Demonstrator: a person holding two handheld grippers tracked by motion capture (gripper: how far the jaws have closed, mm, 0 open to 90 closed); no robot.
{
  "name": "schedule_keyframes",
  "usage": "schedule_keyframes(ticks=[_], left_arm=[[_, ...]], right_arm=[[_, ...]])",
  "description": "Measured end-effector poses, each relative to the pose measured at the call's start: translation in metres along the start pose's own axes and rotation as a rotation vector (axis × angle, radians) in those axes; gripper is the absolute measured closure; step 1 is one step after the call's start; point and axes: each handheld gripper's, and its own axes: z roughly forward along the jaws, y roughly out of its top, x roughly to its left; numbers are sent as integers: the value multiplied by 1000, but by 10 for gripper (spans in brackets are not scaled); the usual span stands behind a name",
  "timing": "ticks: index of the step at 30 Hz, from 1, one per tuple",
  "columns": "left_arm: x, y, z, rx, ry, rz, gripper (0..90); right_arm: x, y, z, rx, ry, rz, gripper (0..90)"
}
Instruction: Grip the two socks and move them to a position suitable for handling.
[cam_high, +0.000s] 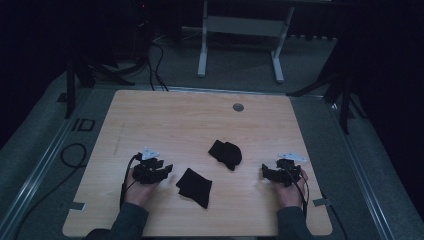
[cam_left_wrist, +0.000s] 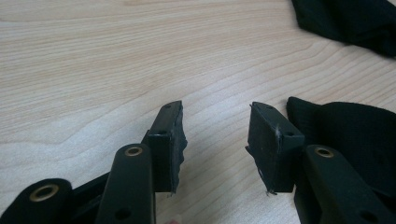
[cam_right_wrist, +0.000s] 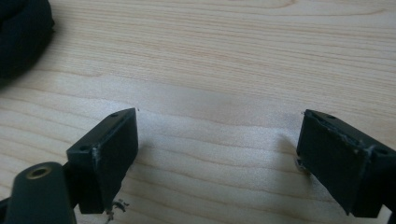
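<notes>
From the high view I see my left gripper beside a flat black cloth, a bunched black cloth mid-table, my right gripper near the wooden table's right edge. In the left gripper view, my jaws stand apart with bare wood between them, the flat cloth just beside the right jaw. In the right gripper view, my jaws gape wide over bare wood.

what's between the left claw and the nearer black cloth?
Bare wood. In the high view, the left claw and nearer black cloth are separated by a narrow strip of tabletop.
</notes>
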Motion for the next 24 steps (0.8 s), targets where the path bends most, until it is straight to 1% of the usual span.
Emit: schedule_keyframes(ticks=[2,10,12,15,17,19,20,22,24], left_arm=[[-1,1,2,5,9,17,559],[-1,2,5,11,20,21,560],[2,3,6,9,35,19,563],[7,4,9,6,42,-5,569],[7,4,11,15,40,-11,571],[5,4,12,20,41,-2,572],[4,4,13,21,38,1,572],[1,4,15,30,31,10,575],[-1,4,16,42,26,18,575]], right_arm=[[0,0,0,0,-1,1,128],[1,-2,-2,-5,-11,8,142],[1,-2,-2,-6,-10,9,144],[1,-2,-3,-5,-10,10,148],[1,-2,-4,-1,-6,6,178],[0,-2,-5,5,1,1,214],[-1,-2,-6,10,0,0,247],[-2,0,-10,26,-4,1,344],[-2,0,-13,38,1,0,407]])
